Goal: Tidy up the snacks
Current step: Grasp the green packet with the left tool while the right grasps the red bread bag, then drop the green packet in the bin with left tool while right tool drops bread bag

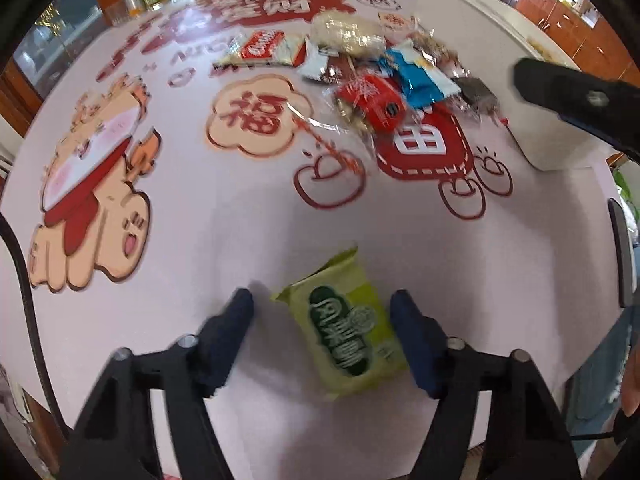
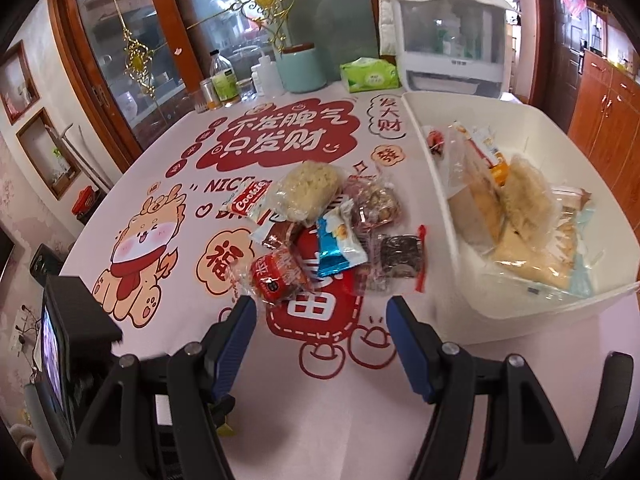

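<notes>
Directly beneath the left gripper (image 1: 322,320) lies a yellow-green rectangular foil snack packet with a dark green label (image 1: 346,330), flat on the pink printed tablecloth (image 1: 224,216). Its long axis runs from the lower right, near the gripper body, up and slightly left toward the crimped end, which points away toward the snack pile. The packet sits between the two dark blue fingers: the right-side finger (image 1: 414,340) appears to touch the packet's edge, though blur makes contact uncertain; the left-side finger (image 1: 230,332) stands clear of it, bare cloth between. Jaws apart, not clamped.

The right gripper (image 2: 322,322) hovers over the cloth with its blue-padded jaws spread and nothing between them, just short of the heap of mixed wrapped snacks (image 2: 324,232). Nearest it is a red clear-wrapped packet (image 2: 278,274); a blue-and-white foil packet (image 2: 338,246) lies behind, its long axis tilted toward the upper left.

To the right of the heap, a white plastic bin (image 2: 516,316) holds several pale bagged snacks leaning together.
</notes>
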### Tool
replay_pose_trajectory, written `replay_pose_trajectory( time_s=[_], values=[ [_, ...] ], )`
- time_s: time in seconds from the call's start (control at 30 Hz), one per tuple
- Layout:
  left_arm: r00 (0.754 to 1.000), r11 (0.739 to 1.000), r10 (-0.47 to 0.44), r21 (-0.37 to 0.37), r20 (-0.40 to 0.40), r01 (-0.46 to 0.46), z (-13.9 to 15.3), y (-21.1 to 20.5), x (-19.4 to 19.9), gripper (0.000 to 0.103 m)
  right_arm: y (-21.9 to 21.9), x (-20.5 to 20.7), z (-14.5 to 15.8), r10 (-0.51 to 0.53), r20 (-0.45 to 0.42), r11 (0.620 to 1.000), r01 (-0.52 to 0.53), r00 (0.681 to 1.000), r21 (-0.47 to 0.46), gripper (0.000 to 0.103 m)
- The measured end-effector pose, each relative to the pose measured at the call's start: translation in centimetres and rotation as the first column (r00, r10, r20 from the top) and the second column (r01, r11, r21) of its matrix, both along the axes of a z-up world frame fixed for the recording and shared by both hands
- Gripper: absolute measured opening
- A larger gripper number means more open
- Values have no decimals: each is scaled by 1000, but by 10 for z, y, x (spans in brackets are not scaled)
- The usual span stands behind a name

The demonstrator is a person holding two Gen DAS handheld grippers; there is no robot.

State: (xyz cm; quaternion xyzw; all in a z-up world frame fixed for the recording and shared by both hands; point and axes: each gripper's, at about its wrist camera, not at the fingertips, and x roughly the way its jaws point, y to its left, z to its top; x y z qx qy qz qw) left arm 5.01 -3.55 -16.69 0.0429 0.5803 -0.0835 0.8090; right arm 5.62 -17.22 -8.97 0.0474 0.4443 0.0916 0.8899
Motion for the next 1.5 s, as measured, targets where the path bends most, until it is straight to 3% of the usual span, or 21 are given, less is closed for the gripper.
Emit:
replay_pose_trajectory(
  time_s=[0.03,0.17,0.3,0.77,0.87,1.2,1.5],
  values=[
    [1000,1000,8,6,9,-8,2,1,0,49,2,2,-1,4,-3,1000,-4,1000,-2,68],
    [999,999,29,-36,19,-29,4,10,-1,36,16,16,-12,33,-18,999,-33,999,-9,68],
    [997,996,62,-72,37,-59,6,25,2,36,34,34,-25,73,-37,997,-74,997,-28,68],
    [981,991,128,-58,147,-121,22,62,26,36,66,73,-73,135,-156,985,-149,979,-85,68],
    [978,990,134,-56,158,-127,24,65,32,36,68,73,-75,141,-152,983,-156,978,-93,61],
    [973,992,122,-41,193,-117,33,62,37,36,61,60,-64,133,-103,986,-142,986,-82,54],
    [966,998,55,-36,254,-48,67,35,44,36,27,28,-10,96,22,995,-96,995,-18,54]
  ],
)
